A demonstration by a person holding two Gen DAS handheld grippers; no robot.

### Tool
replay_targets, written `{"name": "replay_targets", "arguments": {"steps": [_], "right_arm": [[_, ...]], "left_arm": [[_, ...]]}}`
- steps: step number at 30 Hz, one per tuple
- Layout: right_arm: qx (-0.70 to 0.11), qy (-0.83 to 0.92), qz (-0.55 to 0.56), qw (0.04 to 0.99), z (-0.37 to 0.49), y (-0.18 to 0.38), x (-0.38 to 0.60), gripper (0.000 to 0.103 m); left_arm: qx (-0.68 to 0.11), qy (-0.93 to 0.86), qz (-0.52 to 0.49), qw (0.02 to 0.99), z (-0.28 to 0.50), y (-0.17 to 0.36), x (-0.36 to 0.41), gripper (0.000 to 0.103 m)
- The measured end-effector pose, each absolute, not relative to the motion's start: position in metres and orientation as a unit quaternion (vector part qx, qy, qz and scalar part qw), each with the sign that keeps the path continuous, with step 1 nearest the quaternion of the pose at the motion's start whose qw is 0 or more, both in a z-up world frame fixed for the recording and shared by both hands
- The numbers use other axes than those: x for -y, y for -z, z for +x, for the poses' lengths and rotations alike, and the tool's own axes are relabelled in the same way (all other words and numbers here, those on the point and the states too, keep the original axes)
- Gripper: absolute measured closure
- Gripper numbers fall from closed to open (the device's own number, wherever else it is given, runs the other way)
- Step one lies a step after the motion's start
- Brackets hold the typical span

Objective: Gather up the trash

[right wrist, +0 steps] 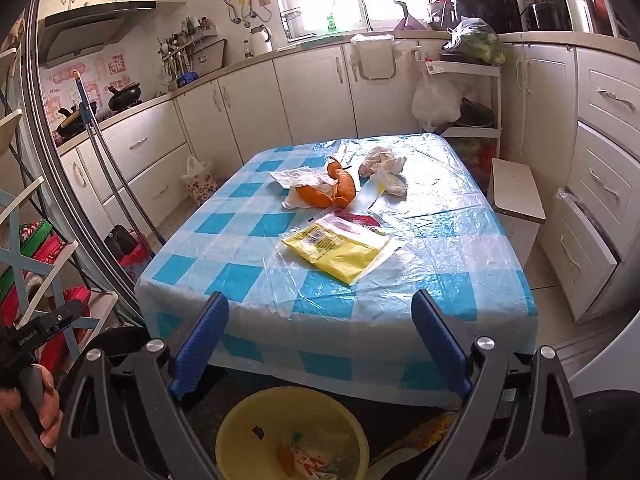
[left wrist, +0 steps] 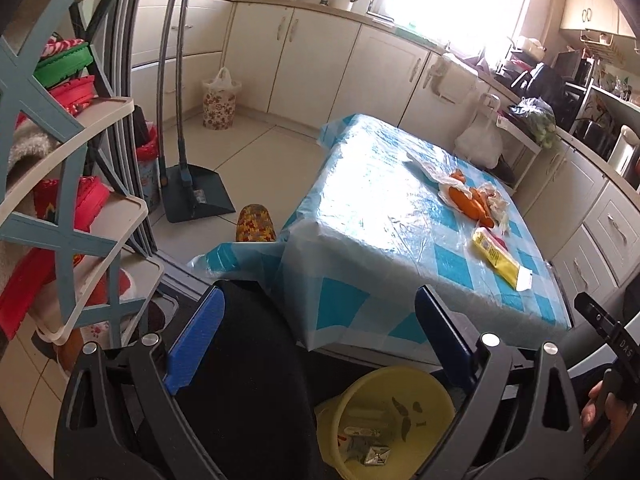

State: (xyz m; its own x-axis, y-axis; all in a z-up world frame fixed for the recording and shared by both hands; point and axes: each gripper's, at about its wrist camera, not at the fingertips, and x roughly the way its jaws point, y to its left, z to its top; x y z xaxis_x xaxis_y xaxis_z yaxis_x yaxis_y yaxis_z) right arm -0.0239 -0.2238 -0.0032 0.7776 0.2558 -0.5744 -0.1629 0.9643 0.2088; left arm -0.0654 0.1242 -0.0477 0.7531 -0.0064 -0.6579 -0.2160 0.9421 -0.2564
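- Right gripper (right wrist: 320,344): jaws standing wide, holding nothing, hovering off the near edge of the bench (right wrist: 460,320) and facing it square on.
- Left gripper (left wrist: 316,340): jaws likewise wide and empty, hanging off the bench's near-left corner, angled across it.
- Wrapper (right wrist: 340,248): yellow and clear, lying flat on the bench at 12 o'clock from the right gripper, nearest of the trash; long axis running from 10 to 4 o'clock in the right view. From the left gripper it is sitting out at 2 o'clock (left wrist: 500,258).
- Peel (right wrist: 332,192): orange, lying beyond the wrapper on thin plastic, further along 12 o'clock.
- Tissue (right wrist: 384,168): crumpled, white, at 1 o'clock, beside the peel.
- Basin (right wrist: 292,436): yellow, sitting below the bench edge under both grippers, scraps already inside.
- Judgement: the right gripper is looking nearer and better lined up for the wrapper; a straight reach forward seems enough.
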Motion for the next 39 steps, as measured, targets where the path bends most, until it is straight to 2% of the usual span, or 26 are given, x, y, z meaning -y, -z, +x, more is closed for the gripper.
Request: {"name": "replay_targets", "arguments": {"steps": [39], "right_arm": [[-0.304,-0.108,0.076,0.943,-0.0286,-0.0011,0.2266,0.014]], "left_arm": [[-0.346,-0.064,-0.156,0.923,-0.0668,0.0495,-0.1253,0.010]]}}
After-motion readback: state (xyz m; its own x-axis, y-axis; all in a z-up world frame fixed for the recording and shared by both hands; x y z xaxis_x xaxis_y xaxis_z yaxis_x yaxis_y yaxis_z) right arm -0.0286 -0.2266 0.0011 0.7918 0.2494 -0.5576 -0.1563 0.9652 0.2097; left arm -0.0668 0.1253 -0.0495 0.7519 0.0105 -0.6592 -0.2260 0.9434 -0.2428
